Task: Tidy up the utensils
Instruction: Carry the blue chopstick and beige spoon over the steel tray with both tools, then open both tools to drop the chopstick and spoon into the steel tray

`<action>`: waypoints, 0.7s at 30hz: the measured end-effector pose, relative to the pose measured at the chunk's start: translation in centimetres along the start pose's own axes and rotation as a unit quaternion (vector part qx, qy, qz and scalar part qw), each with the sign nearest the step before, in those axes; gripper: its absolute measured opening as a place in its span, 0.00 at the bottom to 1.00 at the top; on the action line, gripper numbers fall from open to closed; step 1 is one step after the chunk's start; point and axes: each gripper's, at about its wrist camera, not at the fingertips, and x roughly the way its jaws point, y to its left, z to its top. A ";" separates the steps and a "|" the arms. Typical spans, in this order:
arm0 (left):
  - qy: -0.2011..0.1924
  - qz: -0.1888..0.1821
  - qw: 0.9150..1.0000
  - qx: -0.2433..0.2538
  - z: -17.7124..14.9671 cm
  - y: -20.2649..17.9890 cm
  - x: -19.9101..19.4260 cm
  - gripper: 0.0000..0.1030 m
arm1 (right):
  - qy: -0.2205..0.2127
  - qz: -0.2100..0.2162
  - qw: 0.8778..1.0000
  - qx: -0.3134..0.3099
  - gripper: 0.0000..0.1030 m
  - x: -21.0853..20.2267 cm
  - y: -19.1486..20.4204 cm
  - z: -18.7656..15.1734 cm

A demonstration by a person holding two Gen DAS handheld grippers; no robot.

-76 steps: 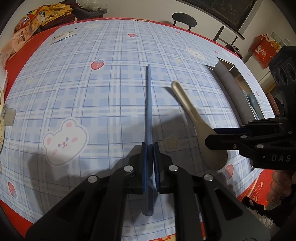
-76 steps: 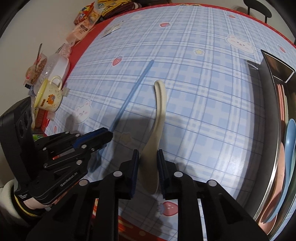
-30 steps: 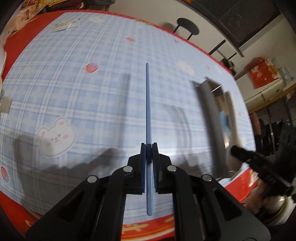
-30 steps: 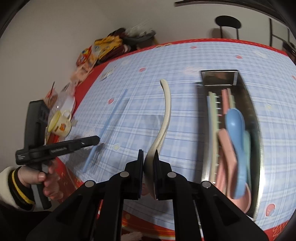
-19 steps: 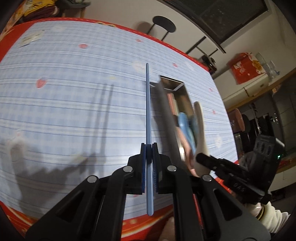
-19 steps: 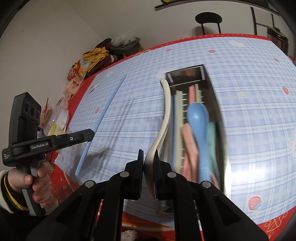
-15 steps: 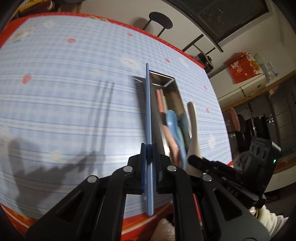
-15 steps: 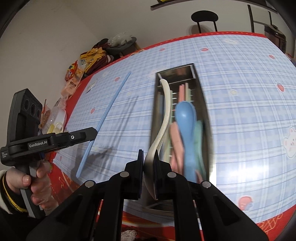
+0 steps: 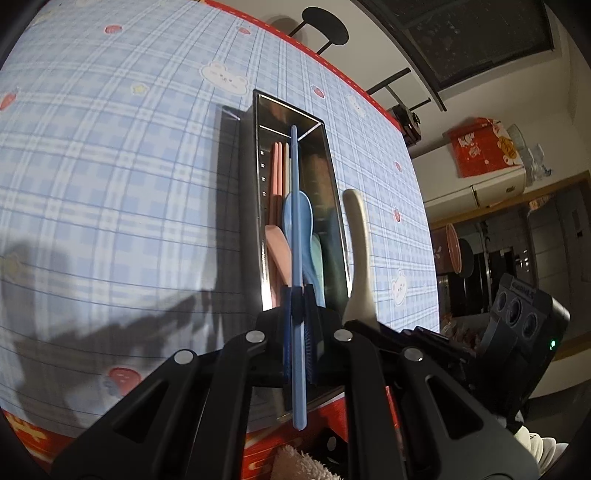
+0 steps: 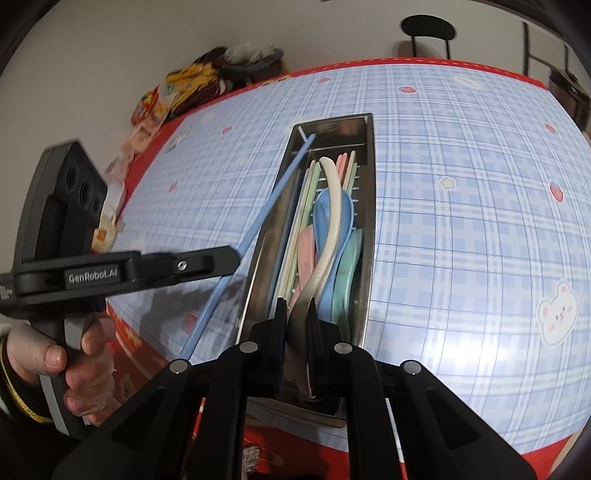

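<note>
- Crowding the metal tray point(image 10: 365, 221) ahead of both jaws are a blue spoon point(image 10: 323, 210), a pink spoon point(image 10: 306, 251), a mint-green spoon point(image 10: 349, 269) and a bundle of pale green and pink chopsticks point(image 10: 347, 166) laid lengthwise.
- The left gripper point(image 9: 295, 295) has its jaws clamped on a thin blue chopstick point(image 9: 294, 206), which runs straight forward from the jaws above the tray; in the right wrist view its tip reaches the tray's far left corner.
- The right gripper point(image 10: 296, 314) has its jaws closed on the bowl end of a cream spoon point(image 10: 332, 221), whose curved handle extends forward over the utensils in the tray.
- The tray sits on a desk point(image 10: 461, 221) covered in blue plaid cloth with bear and strawberry prints and a red border.
- Snack packets point(image 10: 177, 92) lie far forward-left of the right jaws, at the desk's edge; a black stool point(image 10: 428, 22) stands beyond it.
- The cream spoon's bowl is mostly hidden between the right jaws, and the tray's near end is cut off behind both grippers.
- From the left wrist view, I cannot tell whether the chopstick touches the spoons beneath it.
- The tray is shiny steel, long and narrow, with straight walls; the utensils look like smooth matte plastic.
</note>
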 end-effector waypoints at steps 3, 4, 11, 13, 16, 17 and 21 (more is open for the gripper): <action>-0.004 -0.001 1.000 -0.012 -0.2 -0.3 0.9 0.10 | 0.012 -0.002 1.000 -0.021 0.10 0.3 0.3 0.0; -0.005 -0.002 1.000 -0.015 -0.2 -0.4 1.1 0.10 | 0.015 -0.002 1.000 -0.026 0.10 0.4 0.3 0.0; -0.011 0.000 0.999 -0.030 -0.6 -0.2 2.2 0.10 | 0.029 0.001 0.999 -0.043 0.10 0.8 0.3 -0.1; -0.010 0.002 0.999 -0.034 -0.7 -0.2 2.5 0.10 | 0.030 0.002 0.999 -0.045 0.10 0.8 0.4 -0.1; -0.011 0.004 0.999 -0.035 -0.7 -0.3 2.6 0.10 | 0.030 0.003 0.998 -0.048 0.10 0.7 0.3 0.0; -0.011 0.003 0.999 -0.034 -0.8 -0.3 2.6 0.10 | 0.030 0.002 0.998 -0.047 0.10 0.7 0.3 -0.1; -0.010 0.000 1.000 -0.026 -0.9 -0.5 2.6 0.10 | 0.027 -0.002 0.999 -0.045 0.10 0.3 0.0 -0.1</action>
